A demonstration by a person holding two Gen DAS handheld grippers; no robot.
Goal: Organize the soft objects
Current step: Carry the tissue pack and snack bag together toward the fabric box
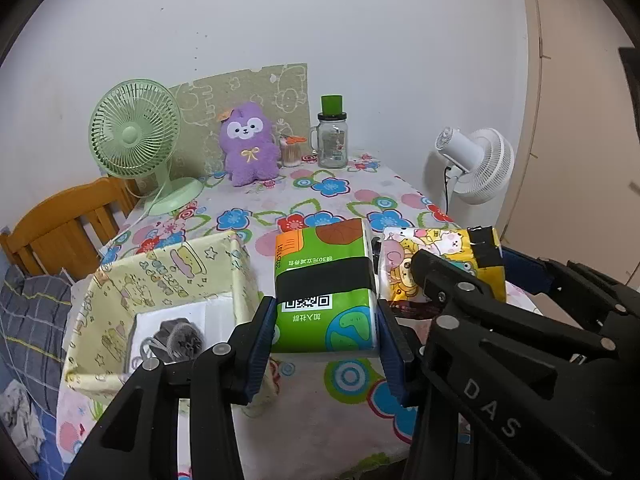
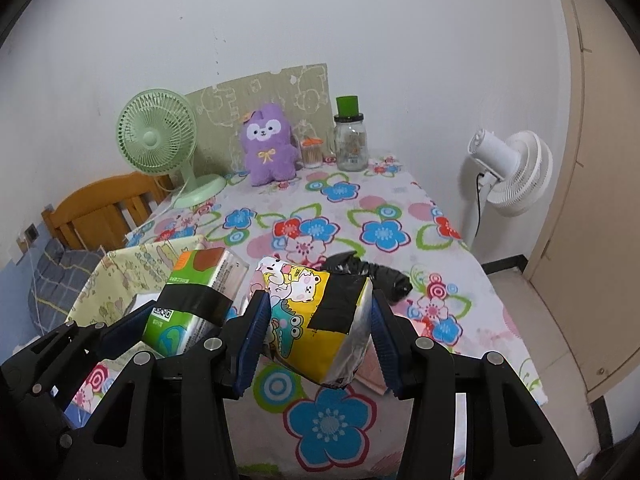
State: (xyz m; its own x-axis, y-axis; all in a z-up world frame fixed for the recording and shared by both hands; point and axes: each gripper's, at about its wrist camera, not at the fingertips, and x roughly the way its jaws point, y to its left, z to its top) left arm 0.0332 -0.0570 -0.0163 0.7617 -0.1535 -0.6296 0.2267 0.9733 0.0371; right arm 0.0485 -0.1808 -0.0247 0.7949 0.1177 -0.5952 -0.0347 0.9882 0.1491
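Crowding is my main worry: I have the left gripper (image 1: pixel 326 344) clamped on the green tissue pack (image 1: pixel 325 286) and the right gripper (image 2: pixel 318 336) clamped on the yellow cartoon tissue pack (image 2: pixel 316 320), both lifted off the flowered tablecloth (image 2: pixel 332 420) and carried side by side, almost touching. If I swing either one without minding the other, the rigs could knock together and a pack could squirm out, since soft packs give under the pads. The yellow one sits tilted in its jaws, so I judge its hold the less sure.

The yellow fabric basket (image 1: pixel 236 276) stands just left of the green pack, with a dark scrunchy thing (image 1: pixel 178 338) on something white inside; its floppy near wall could catch a pack coming in low. A black bag (image 2: pixel 372 274) lies on the cloth just behind the yellow pack. The purple plush (image 1: pixel 250 144), green desk fan (image 1: pixel 134 136), glass jar (image 1: pixel 333 136) and cotton-swab tub (image 1: pixel 291 152) stand well apart at the far edge, out of my way.
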